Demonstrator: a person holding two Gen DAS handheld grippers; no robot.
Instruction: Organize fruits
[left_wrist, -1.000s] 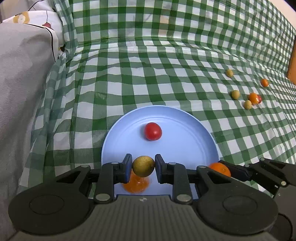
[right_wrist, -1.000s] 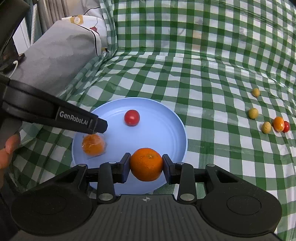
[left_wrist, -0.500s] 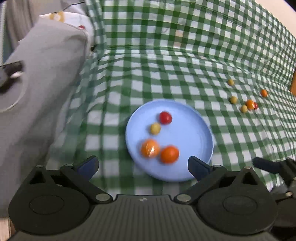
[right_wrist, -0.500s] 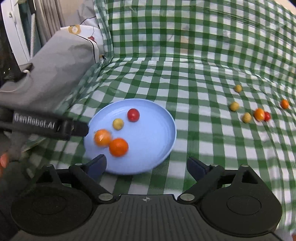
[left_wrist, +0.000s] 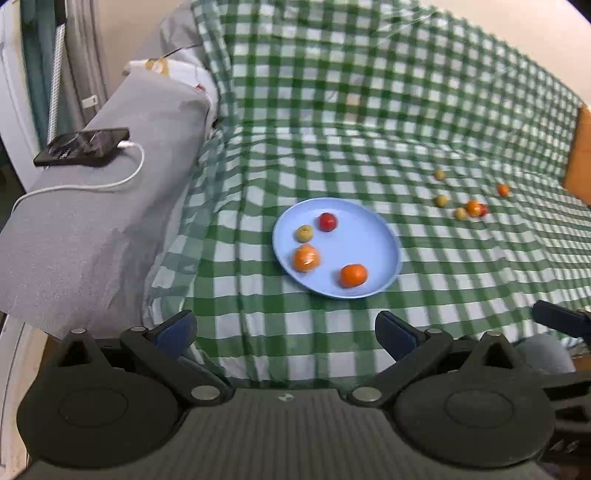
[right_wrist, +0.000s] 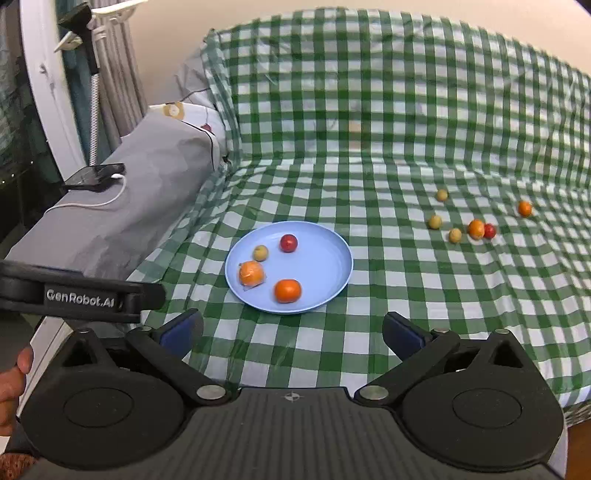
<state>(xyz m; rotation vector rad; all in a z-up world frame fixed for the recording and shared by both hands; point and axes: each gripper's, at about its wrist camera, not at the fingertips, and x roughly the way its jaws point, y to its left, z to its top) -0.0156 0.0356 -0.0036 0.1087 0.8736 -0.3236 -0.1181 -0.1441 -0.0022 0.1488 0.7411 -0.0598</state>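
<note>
1. The green-checked cloth covered the whole seat, with a grey cushion at its left edge carrying a phone on a white cable.
2. The blue plate lay near the middle of the cloth and held four fruits: one bare orange, one orange in clear wrap, one red fruit and one yellow-green fruit.
3. Six fruits remained loose on the cloth, well to the right of the plate: three yellow-green, two orange and one red, the red touching an orange.
4. Judged from that, the job stood a little under halfway: four plated, six left.
5. The left gripper and the right gripper both stood released and empty, their jaws having just been opening wide, nothing between them, back from the plate.
</note>
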